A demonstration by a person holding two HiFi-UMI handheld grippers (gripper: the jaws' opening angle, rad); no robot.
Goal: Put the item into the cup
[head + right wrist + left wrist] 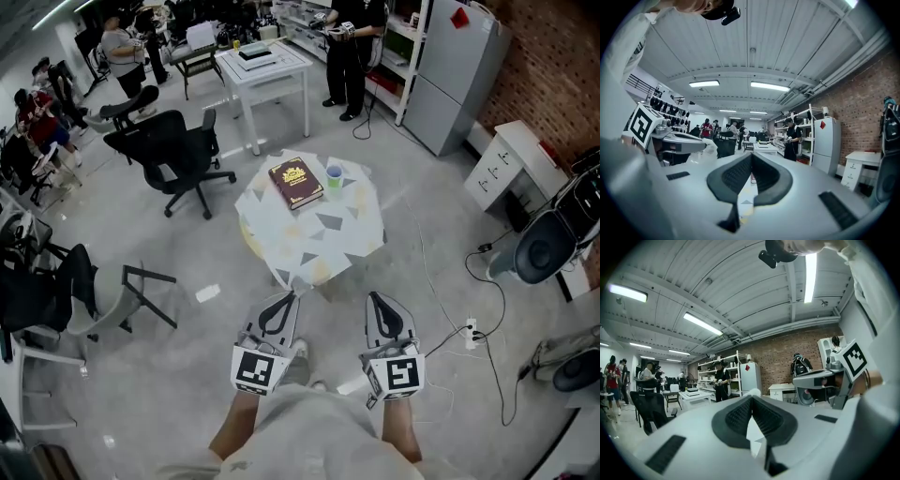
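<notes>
A small round table point(323, 246) with a patterned cloth stands ahead of me. On its far side lie a dark red book point(296, 182) and, just to its right, a green cup point(334, 175). What the cup holds is too small to tell. My left gripper point(292, 294) and right gripper point(373, 296) hover side by side short of the table's near edge, both above the floor. Each is shut, tips touching, with nothing between them. The left gripper view shows its own shut tips point(752, 397) and the right gripper point(834, 376) beside it. The right gripper view shows shut tips point(751, 155).
A black office chair point(173, 150) stands left of the table, a grey chair point(103, 300) nearer left. A white table point(267, 70), a fridge point(459, 75), a white cabinet point(511, 164) and people stand beyond. Cables and a power strip point(472, 333) lie on the floor at right.
</notes>
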